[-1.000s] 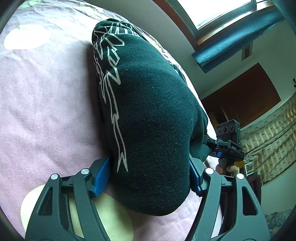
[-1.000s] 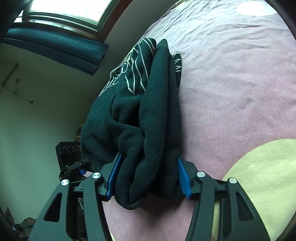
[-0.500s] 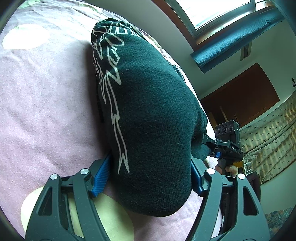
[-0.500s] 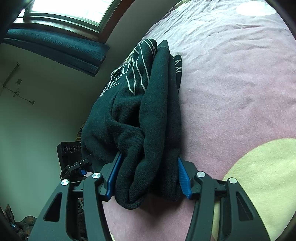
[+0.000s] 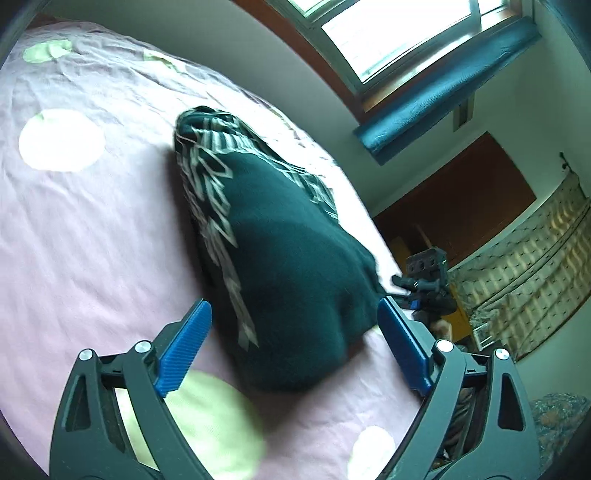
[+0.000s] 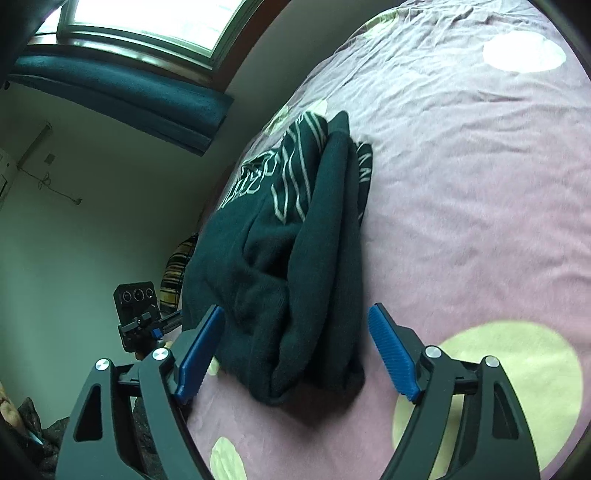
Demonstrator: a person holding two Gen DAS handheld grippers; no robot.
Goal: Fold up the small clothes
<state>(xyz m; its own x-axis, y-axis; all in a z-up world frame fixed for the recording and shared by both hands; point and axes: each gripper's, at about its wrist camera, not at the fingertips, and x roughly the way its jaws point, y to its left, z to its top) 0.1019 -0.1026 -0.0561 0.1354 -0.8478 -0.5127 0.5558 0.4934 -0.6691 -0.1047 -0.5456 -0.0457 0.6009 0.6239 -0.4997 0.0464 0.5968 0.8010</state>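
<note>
A dark green sweater [image 5: 288, 258] with white line print lies folded into a thick bundle on the pink bedsheet [image 5: 92, 229]. My left gripper [image 5: 291, 325] is open, its blue pads [image 5: 184, 343] wide apart on either side of the bundle's near end, not touching it. In the right wrist view the same sweater [image 6: 295, 266] lies with its stacked folds facing me. My right gripper [image 6: 295, 332] is open too, its pads [image 6: 391, 350] clear of the cloth. Each gripper shows in the other's view, across the bundle.
The sheet has pale yellow-green dots [image 6: 491, 384]. A window [image 5: 399, 33] with a rolled teal blind [image 5: 443, 92] is on the wall behind the bed. A brown wardrobe [image 5: 461, 199] and a patterned curtain [image 5: 524, 266] stand beyond the bed's edge.
Both grippers have opened and let go of the sweater, then drawn back from it. The bundle now rests on the bed on its own.
</note>
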